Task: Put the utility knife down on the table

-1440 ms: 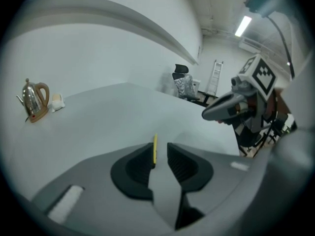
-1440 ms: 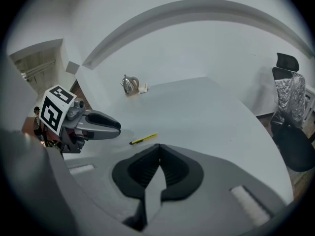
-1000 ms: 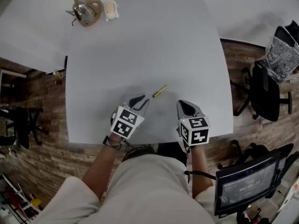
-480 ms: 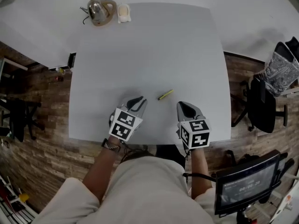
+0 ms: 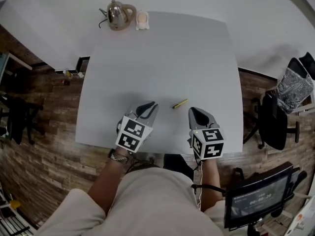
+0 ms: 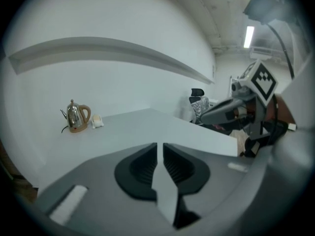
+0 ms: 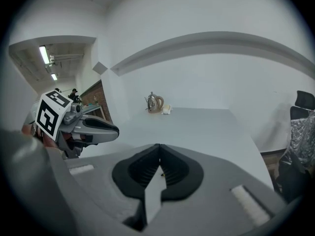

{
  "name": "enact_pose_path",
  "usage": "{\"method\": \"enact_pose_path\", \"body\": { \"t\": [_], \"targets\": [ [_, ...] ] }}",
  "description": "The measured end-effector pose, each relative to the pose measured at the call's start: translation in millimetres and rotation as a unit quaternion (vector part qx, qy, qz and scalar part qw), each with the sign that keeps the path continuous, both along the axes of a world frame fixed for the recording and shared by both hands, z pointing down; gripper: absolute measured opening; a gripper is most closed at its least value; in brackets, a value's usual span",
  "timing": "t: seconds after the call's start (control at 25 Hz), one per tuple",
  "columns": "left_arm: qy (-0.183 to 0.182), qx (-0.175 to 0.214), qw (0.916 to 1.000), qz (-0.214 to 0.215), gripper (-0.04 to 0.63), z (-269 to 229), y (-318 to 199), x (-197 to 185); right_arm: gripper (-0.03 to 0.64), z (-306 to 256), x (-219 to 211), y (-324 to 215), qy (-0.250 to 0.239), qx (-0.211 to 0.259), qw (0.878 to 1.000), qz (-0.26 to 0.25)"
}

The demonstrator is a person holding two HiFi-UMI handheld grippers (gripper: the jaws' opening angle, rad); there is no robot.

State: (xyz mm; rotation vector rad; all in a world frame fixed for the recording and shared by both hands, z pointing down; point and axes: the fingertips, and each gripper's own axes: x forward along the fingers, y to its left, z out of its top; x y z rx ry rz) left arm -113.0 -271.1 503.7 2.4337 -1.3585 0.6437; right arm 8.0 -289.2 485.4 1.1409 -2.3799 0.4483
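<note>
The utility knife (image 5: 180, 103), slim and yellow, lies flat on the white table (image 5: 162, 58) near its front edge, between and just beyond the two grippers. My left gripper (image 5: 151, 105) sits to the knife's left, apart from it, jaws drawn together to a thin slit with nothing in them (image 6: 160, 146). To the knife's right my right gripper (image 5: 193, 111) stays shut and empty (image 7: 159, 149). Neither gripper view shows the knife. Each gripper view shows the other gripper off to its side.
A metal kettle (image 5: 118, 14) on a wooden base and a small white object (image 5: 142, 20) stand at the table's far left corner. A black office chair (image 5: 275, 122) and a monitor (image 5: 253, 205) are on the right, off the table. Brick-patterned floor surrounds the table.
The knife lies where it was on the table. My left gripper has drawn back a little from it. The head view has shifted, so the table sits lower in the picture.
</note>
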Motion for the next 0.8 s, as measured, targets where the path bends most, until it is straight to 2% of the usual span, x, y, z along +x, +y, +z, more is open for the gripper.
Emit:
{"method": "enact_pose_path", "body": {
  "t": [0.32, 0.56, 0.8],
  "targets": [
    [0.013, 0.046, 0.9989, -0.002, 0.038, -33.8, 21.9, -12.3, 0.002, -33.3, -20.8, 19.5, -0.008, 0.041, 0.999, -0.009],
    [-0.014, 0.073, 0.9971, 0.016, 0.037, -50.9, 34.8, -25.2, 0.002, -58.7, -35.5, 33.8, -0.010, 0.066, 0.998, -0.008],
    [-0.017, 0.112, 0.9934, 0.013, 0.021, -79.8, 33.3, -29.8, 0.002, -80.8, -40.0, 37.1, -0.006, 0.088, 0.996, -0.013]
  ]
}}
